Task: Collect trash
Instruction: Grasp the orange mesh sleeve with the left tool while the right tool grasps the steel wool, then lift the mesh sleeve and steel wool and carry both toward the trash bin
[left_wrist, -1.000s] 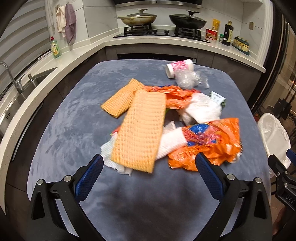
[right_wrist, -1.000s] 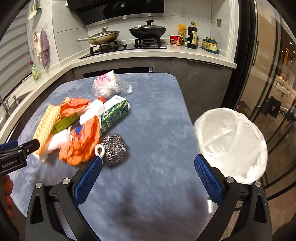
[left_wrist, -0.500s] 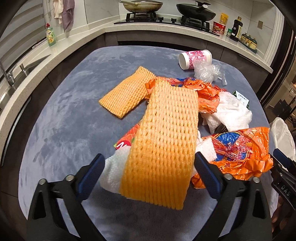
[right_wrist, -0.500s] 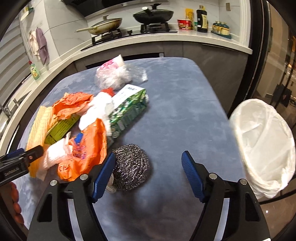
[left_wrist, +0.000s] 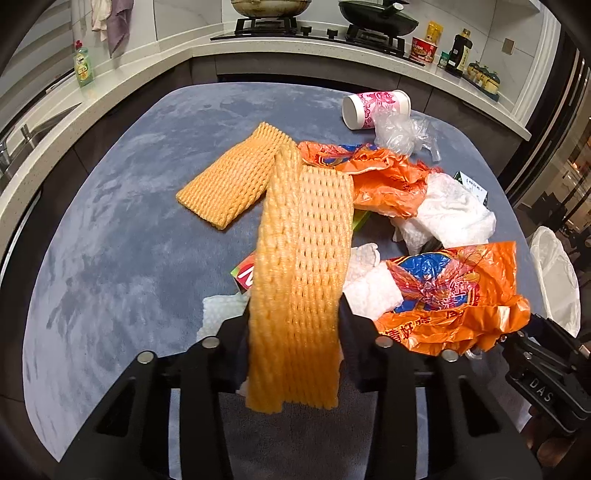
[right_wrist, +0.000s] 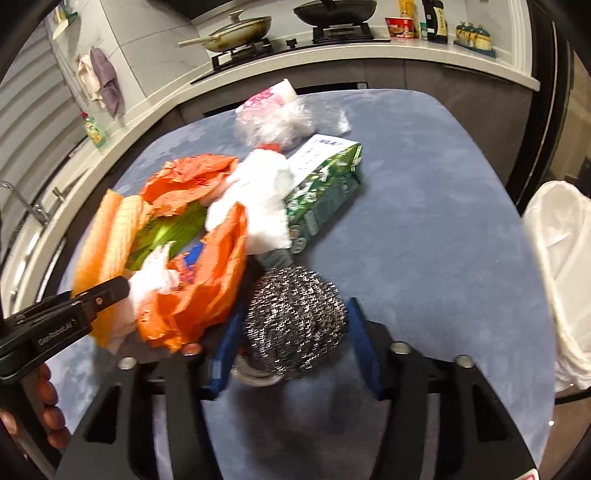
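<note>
Two grippers: both closed on trash over the blue-grey counter (left_wrist: 110, 221)
Left gripper (left_wrist: 293, 325): jaws clamped on the near end of an orange foam net (left_wrist: 303, 258); the net ran away from the jaws across the heap
Right gripper (right_wrist: 295, 332): jaws were pressed to both sides of a steel wool scrubber (right_wrist: 295, 325), blue pads touching it left and right
Scrubber spot: right edge of the heap, just beside an orange plastic bag (right_wrist: 207, 291)
Second foam net (left_wrist: 236, 173): flat on the counter, left of the held one, touching it at the far end
Heap: another orange bag (left_wrist: 380, 181), white paper towels (left_wrist: 447, 214), green packet (right_wrist: 325, 188), all overlapping
Far end: pink-patterned paper cup (left_wrist: 376, 109) on its side, crumpled clear plastic (left_wrist: 402, 133) against it
Bin: white-lined trash bin (right_wrist: 557, 273) off the counter's right edge, well apart from the scrubber
Left gripper body: seen in the right wrist view at the heap's left edge, person's fingers (right_wrist: 48, 402) below it
Blur: left side of the right wrist view was smeared, detail there unclear
</note>
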